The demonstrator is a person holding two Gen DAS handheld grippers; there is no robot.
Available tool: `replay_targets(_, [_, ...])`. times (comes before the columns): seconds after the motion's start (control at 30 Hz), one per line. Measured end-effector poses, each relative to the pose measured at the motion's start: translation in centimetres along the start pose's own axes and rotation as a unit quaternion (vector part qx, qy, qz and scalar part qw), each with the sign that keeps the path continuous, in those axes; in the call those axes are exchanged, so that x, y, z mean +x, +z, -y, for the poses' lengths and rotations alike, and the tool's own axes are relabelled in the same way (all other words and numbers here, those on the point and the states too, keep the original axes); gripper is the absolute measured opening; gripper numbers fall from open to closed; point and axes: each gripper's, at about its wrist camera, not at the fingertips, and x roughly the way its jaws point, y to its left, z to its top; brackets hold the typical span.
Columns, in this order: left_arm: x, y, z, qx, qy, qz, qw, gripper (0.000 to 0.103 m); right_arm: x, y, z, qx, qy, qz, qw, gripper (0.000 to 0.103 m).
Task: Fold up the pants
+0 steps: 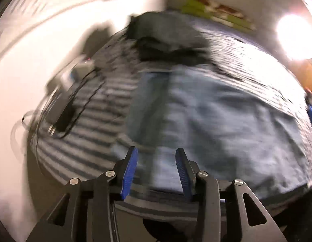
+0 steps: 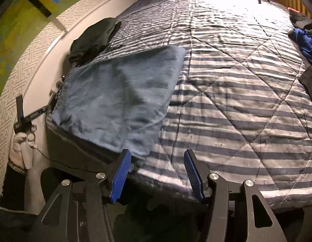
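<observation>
Light blue pants [image 2: 119, 92] lie folded flat on the near left part of a striped bed cover [image 2: 236, 92]. The left wrist view is blurred by motion and shows the same pants [image 1: 206, 121] spread right ahead. My left gripper [image 1: 157, 153] is open just above their near edge, with nothing between its blue pads. My right gripper [image 2: 157, 155] is open too, over the cover beside the pants' near right corner, and holds nothing.
A dark garment pile [image 2: 95, 38] sits beyond the pants near the bed's left edge. Blue and dark clothes [image 2: 305, 40] lie at the far right. Black cables and a device [image 1: 65, 113] hang at the left bedside by the white wall [image 2: 24, 64]. A bright lamp [image 1: 293, 36] glares at upper right.
</observation>
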Motion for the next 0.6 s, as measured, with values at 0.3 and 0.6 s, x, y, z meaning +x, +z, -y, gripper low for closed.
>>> replay_targets(0.3, [-0.8, 2.8, 19.9, 0.164, -0.130, -0.027, 0.9775, 0.045, 3.1, -2.1, -2.3, -0.065, 0.009, 0.000, 0.998, 0.026])
replay_targets(0.6, [2.1, 2.5, 35.7, 0.252, -0.213, -0.105, 0.9380, 0.049, 1.7, -2.1, -0.1, -0.024, 0.055, 0.034, 0.998, 0.023])
